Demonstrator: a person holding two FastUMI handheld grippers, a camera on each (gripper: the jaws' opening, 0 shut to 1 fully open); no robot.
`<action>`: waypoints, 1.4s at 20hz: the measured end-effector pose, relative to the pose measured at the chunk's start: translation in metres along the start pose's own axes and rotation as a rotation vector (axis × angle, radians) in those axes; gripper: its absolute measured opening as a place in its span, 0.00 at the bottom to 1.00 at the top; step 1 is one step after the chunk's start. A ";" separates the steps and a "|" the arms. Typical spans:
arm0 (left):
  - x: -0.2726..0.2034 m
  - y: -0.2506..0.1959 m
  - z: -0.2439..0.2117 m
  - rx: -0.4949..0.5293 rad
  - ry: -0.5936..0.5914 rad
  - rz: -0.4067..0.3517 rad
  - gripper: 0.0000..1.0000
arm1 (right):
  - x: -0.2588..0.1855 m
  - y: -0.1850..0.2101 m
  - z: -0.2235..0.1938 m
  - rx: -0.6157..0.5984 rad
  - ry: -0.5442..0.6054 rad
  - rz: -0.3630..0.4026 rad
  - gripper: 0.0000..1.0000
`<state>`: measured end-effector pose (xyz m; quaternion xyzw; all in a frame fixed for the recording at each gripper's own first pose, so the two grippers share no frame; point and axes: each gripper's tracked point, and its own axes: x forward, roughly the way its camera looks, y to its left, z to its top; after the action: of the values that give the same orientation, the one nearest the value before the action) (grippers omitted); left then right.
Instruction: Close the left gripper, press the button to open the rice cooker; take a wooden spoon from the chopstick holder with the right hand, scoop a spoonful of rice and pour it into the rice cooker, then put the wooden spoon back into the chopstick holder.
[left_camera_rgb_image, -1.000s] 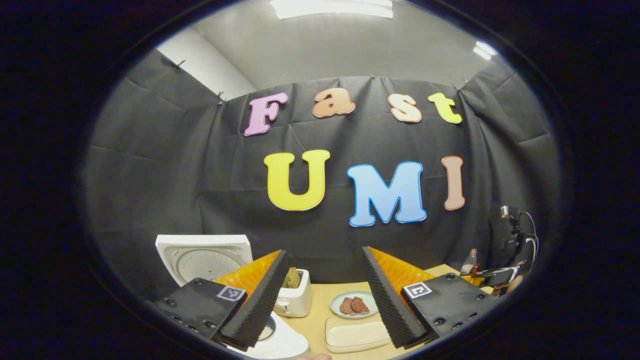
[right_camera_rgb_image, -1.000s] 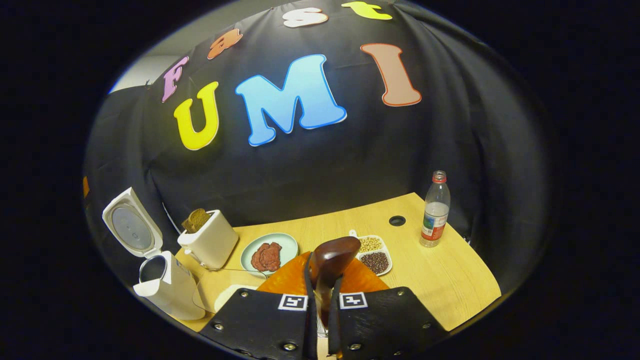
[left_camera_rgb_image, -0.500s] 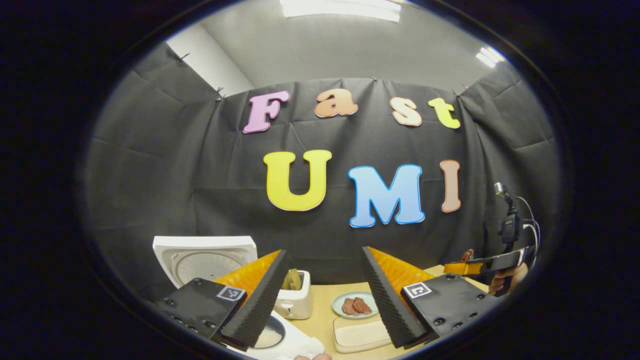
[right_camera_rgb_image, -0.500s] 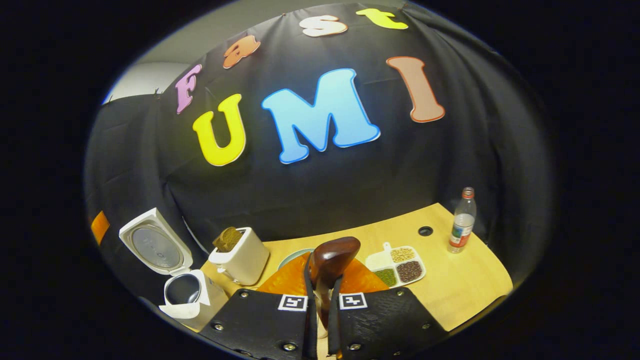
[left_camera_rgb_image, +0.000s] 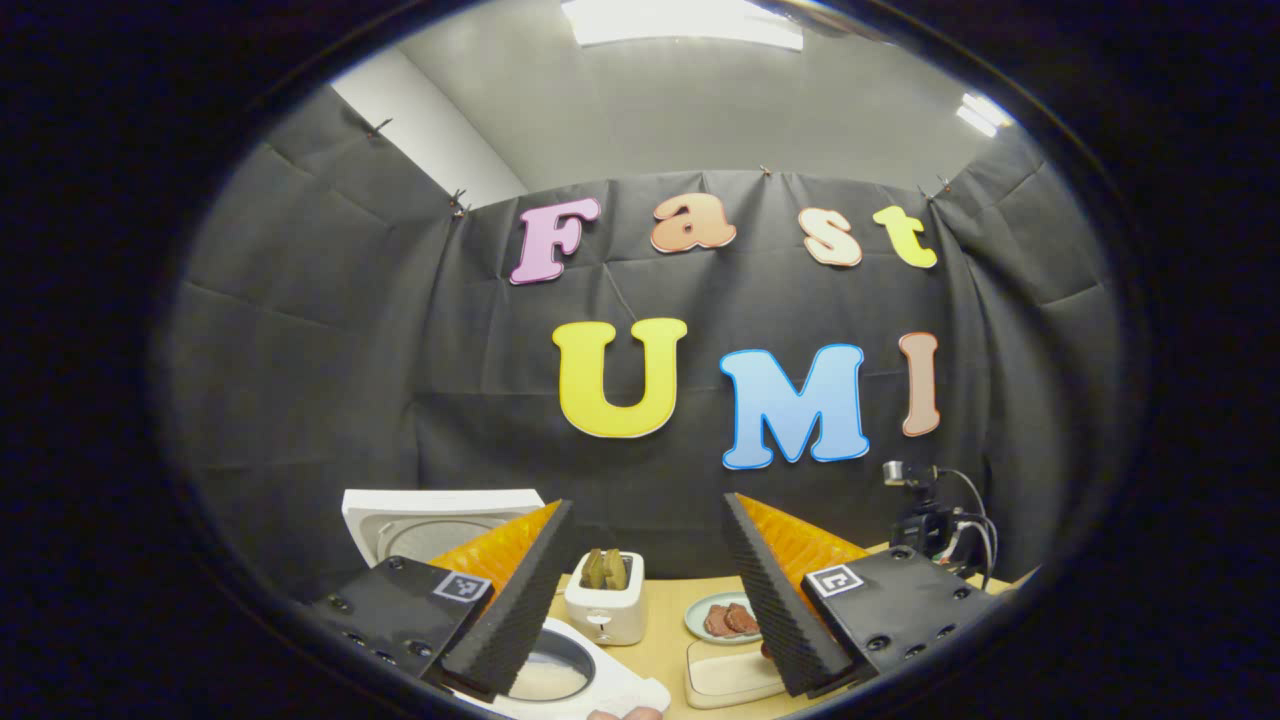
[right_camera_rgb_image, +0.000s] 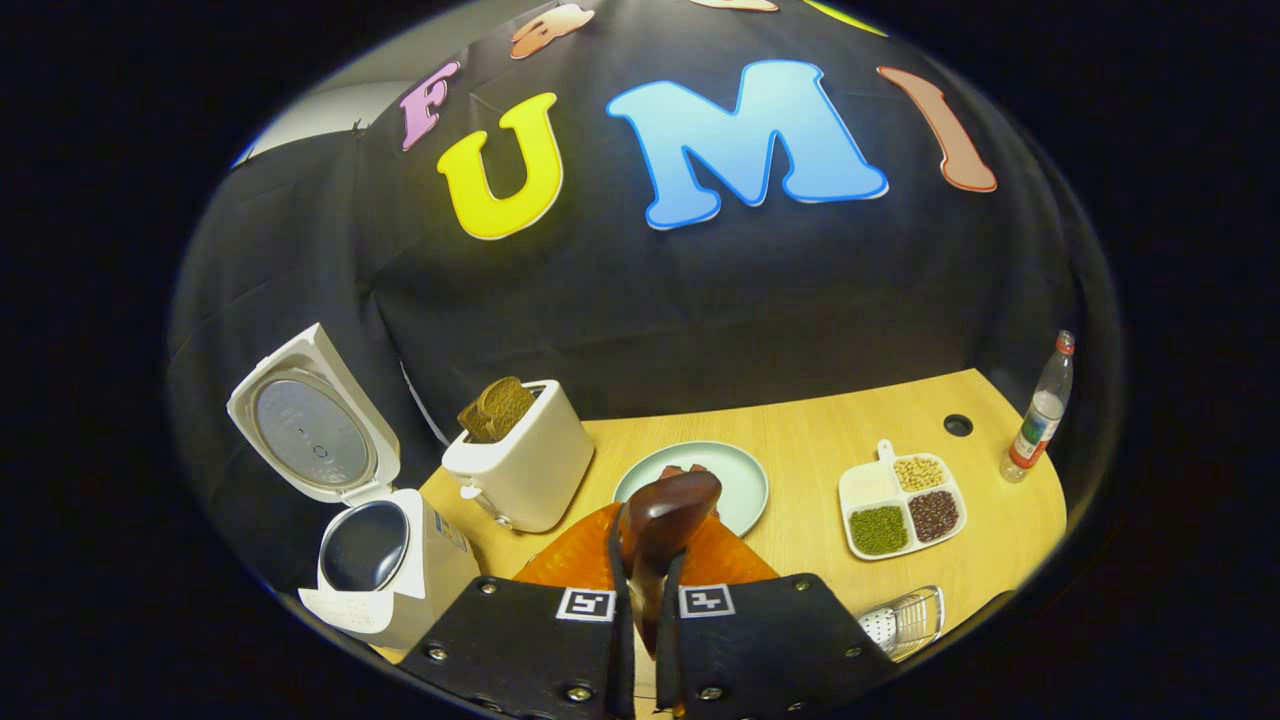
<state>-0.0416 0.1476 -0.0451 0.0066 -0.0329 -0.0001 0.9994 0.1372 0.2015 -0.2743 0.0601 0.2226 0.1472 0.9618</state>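
So, quick rundown of where things stood at that moment:

Right hand-held gripper (right_camera_rgb_image: 640, 600): clamped shut on the spoon (right_camera_rgb_image: 662, 512), fingers pressed on the handle, bowl end sticking up and forward.

Spoon load: couldn't tell if any rice was in it, since the bowl showed its back to the camera.

What changed: over the last second the right gripper view swung down and left. The cooker (right_camera_rgb_image: 385, 560) had sat at the far left edge and slid closer to the middle, and a wire basket (right_camera_rgb_image: 905, 620) came into the frame at lower right. The bottle (right_camera_rgb_image: 1038, 415) drifted out to the right edge.

Cooker: lid (right_camera_rgb_image: 305, 420) up and tilted back, pot open and dark inside, standing at the left end of the tabletop (right_camera_rgb_image: 800, 430) just beside the toaster (right_camera_rgb_image: 520, 465). So the button step looked done.

Left hand-held gripper (left_camera_rgb_image: 640, 590): jaws spread wide, holding nothing, hovering above the cooker's open pot (left_camera_rgb_image: 545, 675).

Other stuff: plate (right_camera_rgb_image: 745, 475) behind the spoon, divided bean dish (right_camera_rgb_image: 855, 490) well to the right.

Meaning: my guess, the spoon was out of the holder and being carried about, with the scoop or the pour next. Which one, I couldn't say.
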 end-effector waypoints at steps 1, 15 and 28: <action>-0.001 0.002 0.003 0.003 -0.001 0.005 1.00 | 0.009 0.003 -0.007 -0.012 0.013 -0.005 0.09; -0.029 0.020 -0.007 -0.010 0.042 0.066 1.00 | 0.045 0.044 -0.063 0.078 0.137 0.064 0.09; -0.016 -0.006 -0.007 -0.005 0.049 0.006 1.00 | 0.004 -0.003 0.004 0.740 0.060 0.210 0.08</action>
<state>-0.0568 0.1418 -0.0534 0.0039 -0.0085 0.0028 1.0000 0.1433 0.1995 -0.2729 0.4214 0.2814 0.1562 0.8478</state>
